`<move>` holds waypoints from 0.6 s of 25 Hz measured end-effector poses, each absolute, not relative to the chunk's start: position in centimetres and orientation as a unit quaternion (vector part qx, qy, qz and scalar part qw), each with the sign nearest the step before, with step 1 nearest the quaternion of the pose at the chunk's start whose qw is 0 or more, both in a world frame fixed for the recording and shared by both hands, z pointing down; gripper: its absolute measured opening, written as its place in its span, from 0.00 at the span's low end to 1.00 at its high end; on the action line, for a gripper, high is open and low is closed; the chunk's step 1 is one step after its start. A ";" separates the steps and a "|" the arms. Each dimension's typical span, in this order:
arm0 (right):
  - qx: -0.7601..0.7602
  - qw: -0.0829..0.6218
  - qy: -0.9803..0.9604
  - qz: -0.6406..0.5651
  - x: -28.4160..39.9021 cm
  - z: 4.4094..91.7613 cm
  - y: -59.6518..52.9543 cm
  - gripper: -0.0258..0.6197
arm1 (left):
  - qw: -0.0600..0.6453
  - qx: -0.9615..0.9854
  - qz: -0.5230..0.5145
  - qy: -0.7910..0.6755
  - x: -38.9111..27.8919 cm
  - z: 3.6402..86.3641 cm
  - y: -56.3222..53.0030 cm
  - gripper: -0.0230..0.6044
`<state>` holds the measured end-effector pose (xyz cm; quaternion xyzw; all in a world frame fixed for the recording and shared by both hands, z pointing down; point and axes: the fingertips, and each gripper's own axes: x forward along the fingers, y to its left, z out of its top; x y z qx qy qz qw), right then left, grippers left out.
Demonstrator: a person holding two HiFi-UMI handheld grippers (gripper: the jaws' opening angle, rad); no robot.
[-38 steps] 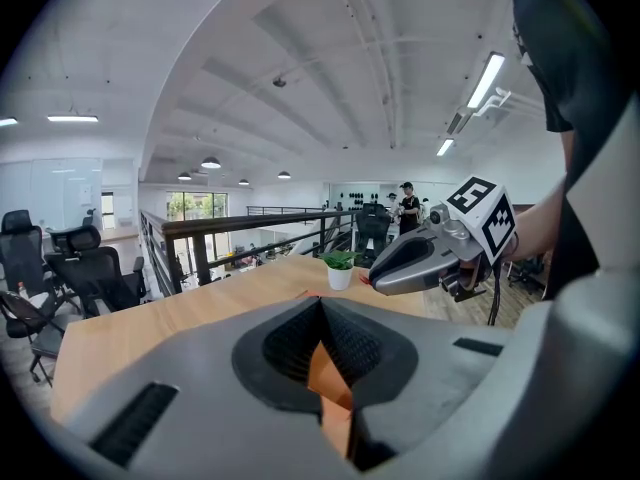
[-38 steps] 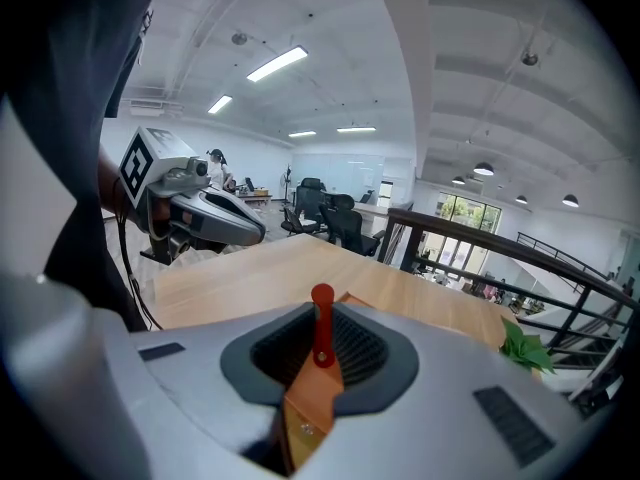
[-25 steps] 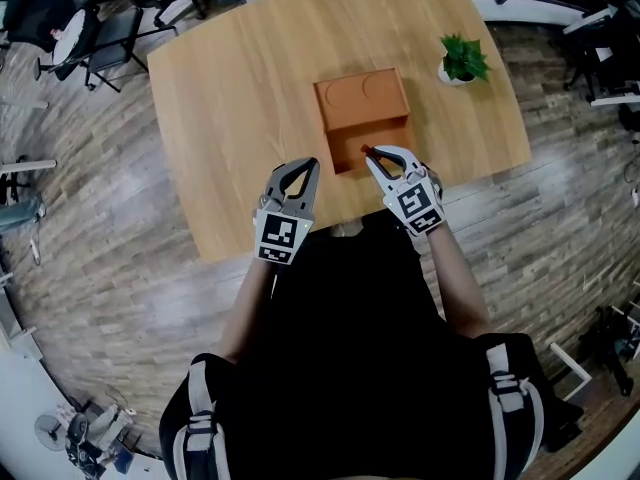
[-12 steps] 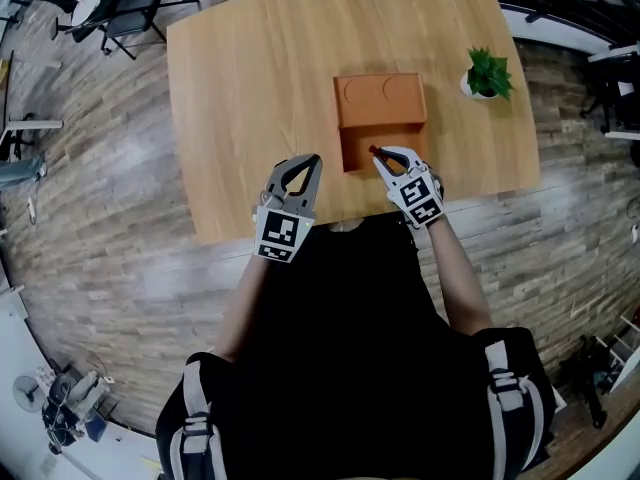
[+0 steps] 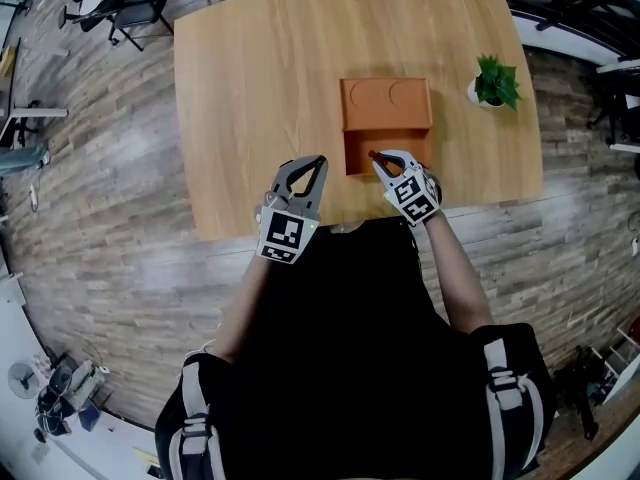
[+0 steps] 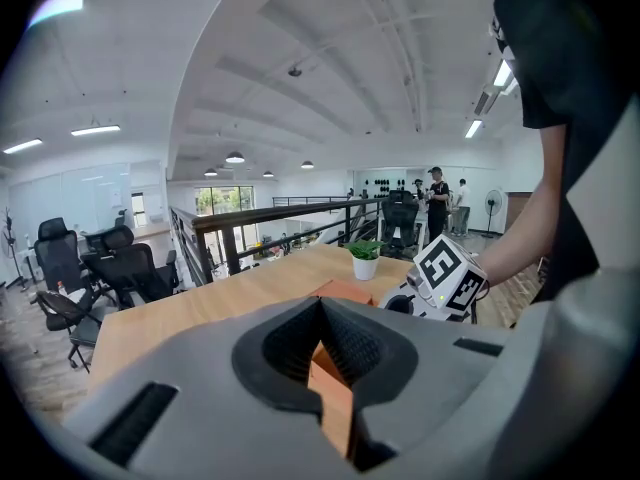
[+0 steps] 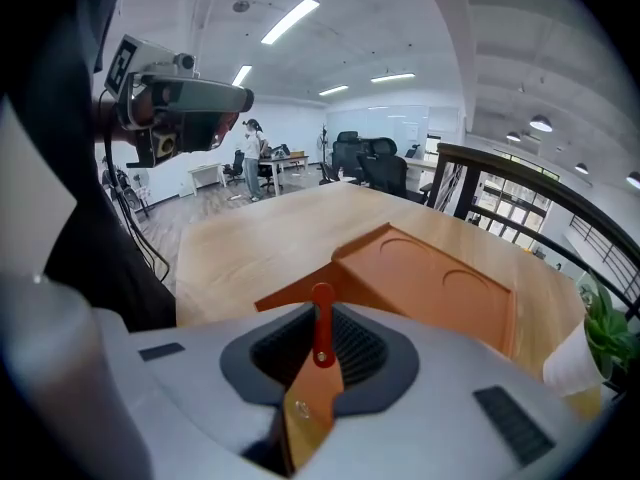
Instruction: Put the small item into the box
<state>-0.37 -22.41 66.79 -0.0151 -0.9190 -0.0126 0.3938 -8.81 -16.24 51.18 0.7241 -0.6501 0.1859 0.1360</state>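
Observation:
An orange box (image 5: 386,103) sits on the wooden table (image 5: 250,88). Its far part is a lid with two round dents, and its near compartment (image 5: 365,146) is open. My right gripper (image 5: 377,158) is shut on a small red-and-brown item (image 7: 320,340), which it holds at the near edge of the open compartment. From the right gripper view the box (image 7: 430,280) lies just beyond the jaws. My left gripper (image 5: 312,164) hangs over the table's near edge, left of the box. It is shut (image 6: 322,313) with nothing in it.
A small potted plant (image 5: 495,82) stands at the table's right side, beyond the box; it also shows as the plant (image 6: 365,258). Office chairs (image 5: 130,3) stand on the wood floor at the far left. The person's body fills the near side.
The head camera has shifted, so the table sits slightly further right in view. Both grippers stay in nearly the same place relative to the box, the right one still holding the item.

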 end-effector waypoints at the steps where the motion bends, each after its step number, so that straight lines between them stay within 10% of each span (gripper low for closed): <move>1: -0.018 0.398 -0.917 -0.015 -0.4 67.1 -22.4 0.14 | 0.136 0.724 0.187 -0.650 -8.7 51.2 -16.3 0.07; 15: -0.031 0.434 -0.900 -0.009 -0.8 70.6 -22.9 0.14 | 0.147 0.719 0.195 -0.651 -8.8 51.7 -16.1 0.07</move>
